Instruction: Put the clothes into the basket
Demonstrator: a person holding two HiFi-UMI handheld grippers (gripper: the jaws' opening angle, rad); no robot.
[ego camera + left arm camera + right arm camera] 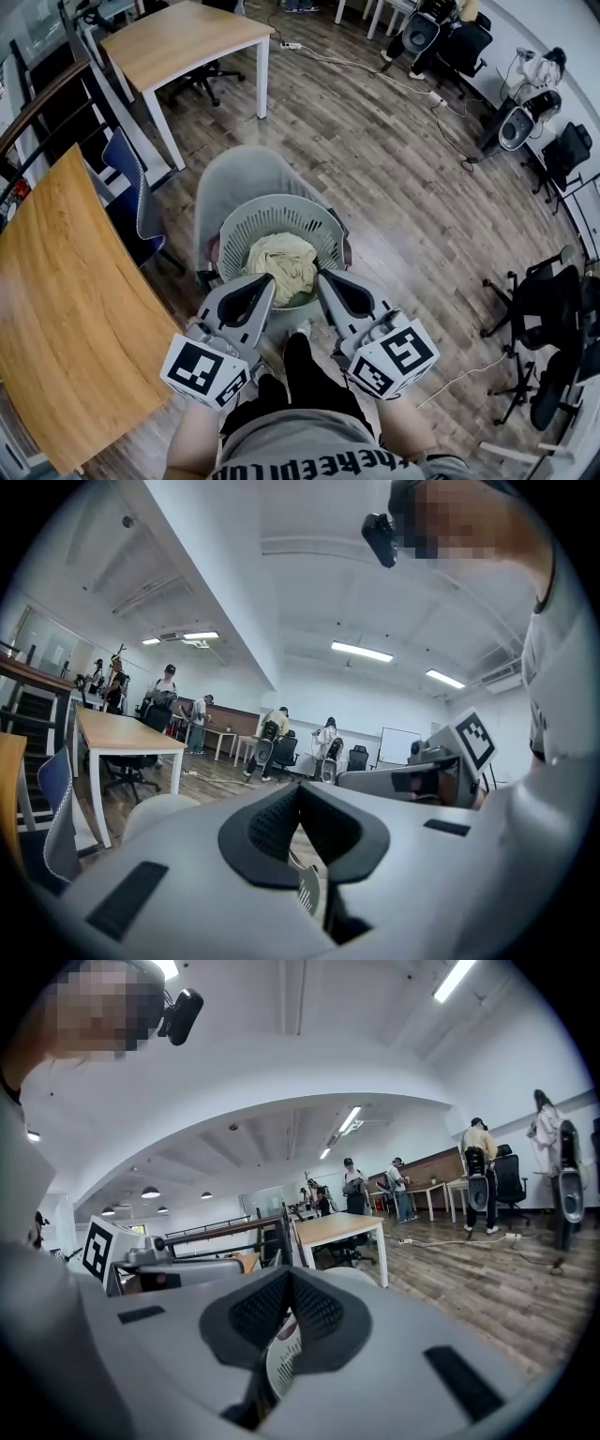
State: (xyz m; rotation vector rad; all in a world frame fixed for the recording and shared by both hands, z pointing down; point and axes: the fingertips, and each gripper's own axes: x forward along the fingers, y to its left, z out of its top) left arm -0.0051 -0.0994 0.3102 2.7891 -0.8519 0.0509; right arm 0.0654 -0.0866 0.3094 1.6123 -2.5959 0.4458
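- The crumpled pale-yellow cloth garment (pixel 281 265) lies inside the round grey perforated plastic basket (pixel 236 223).
- The left gripper (pixel 266 280) and right gripper (pixel 324 277) hover at the basket's near rim, jaws pressed together, empty.

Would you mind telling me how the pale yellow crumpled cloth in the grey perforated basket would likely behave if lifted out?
The pale yellow crumpled cloth lies bunched in soft folds, so it would probably sag and drape rather than hold shape. It is piled loosely in the grey perforated basket, so a pinch may catch only the top fold.
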